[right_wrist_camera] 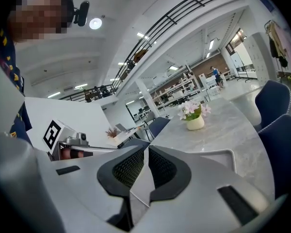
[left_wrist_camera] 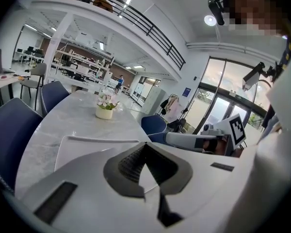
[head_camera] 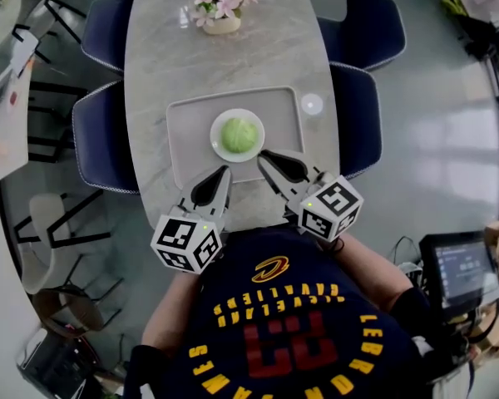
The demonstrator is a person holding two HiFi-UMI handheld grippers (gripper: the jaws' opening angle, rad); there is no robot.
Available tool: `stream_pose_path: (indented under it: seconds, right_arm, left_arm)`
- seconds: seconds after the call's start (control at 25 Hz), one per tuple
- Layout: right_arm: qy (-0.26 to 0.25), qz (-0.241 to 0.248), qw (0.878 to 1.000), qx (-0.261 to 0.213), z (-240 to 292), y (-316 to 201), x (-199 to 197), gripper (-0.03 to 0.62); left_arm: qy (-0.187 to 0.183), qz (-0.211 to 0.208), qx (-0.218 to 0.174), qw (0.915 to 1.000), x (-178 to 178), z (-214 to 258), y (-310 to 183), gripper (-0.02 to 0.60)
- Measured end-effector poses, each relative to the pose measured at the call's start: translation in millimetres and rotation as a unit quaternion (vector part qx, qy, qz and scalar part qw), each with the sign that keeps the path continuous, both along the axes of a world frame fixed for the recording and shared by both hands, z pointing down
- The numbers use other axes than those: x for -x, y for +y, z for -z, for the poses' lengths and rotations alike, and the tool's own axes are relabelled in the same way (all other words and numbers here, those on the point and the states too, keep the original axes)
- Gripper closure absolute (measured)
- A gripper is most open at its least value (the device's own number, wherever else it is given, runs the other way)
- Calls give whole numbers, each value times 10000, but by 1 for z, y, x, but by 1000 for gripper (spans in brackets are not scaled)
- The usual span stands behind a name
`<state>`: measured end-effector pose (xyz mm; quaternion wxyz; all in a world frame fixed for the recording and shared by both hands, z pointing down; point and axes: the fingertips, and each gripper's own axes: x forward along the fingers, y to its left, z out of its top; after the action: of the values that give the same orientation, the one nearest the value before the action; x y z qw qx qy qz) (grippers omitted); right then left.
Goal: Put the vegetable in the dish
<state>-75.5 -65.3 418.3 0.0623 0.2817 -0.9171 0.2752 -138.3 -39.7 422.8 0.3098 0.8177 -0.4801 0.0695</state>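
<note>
Grey marble table (head_camera: 158, 56) bears round green vegetable (head_camera: 239, 135) in white round dish (head_camera: 215, 133); left claw (head_camera: 226, 169) and right claw (head_camera: 261, 155) closed, empty.

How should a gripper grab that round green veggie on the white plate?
Probably from straight above, with the jaws spread across the widest middle of the vegetable. It is ball-shaped and sits in the dish, whose rim would likely block a low sideways approach.

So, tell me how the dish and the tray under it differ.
The dish is round and white; the tray is rectangular with rounded corners and greyish. The dish is much smaller and sits on the tray, which lies on the table. The dish holds the green vegetable; the tray carries only the dish. Both lie flat.
</note>
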Motion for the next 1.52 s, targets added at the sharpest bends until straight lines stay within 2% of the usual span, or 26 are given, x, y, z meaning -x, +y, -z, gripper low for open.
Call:
stream_pose_path:
  seconds: [0.36,0.96,1.16,1.52]
  right_arm:
    - [43,29,9996,-278,14,0,-1,557]
    - [82,48,9996,-250,11,1,4,557]
    - [184,-66,9995,-236,10,-1,-5,557]
    - [67,-12,9998,-213,4,3,2,557]
  left_arm:
    - [-114,-68,-162,9998,-8,8,2,581]
    - [-121,-37,-153,9998,-5,7,0,581]
    - [-42,-140,-134,9998,-14,5,-2,581]
    - [-173,-179,-133,9996,-11,0,0,581]
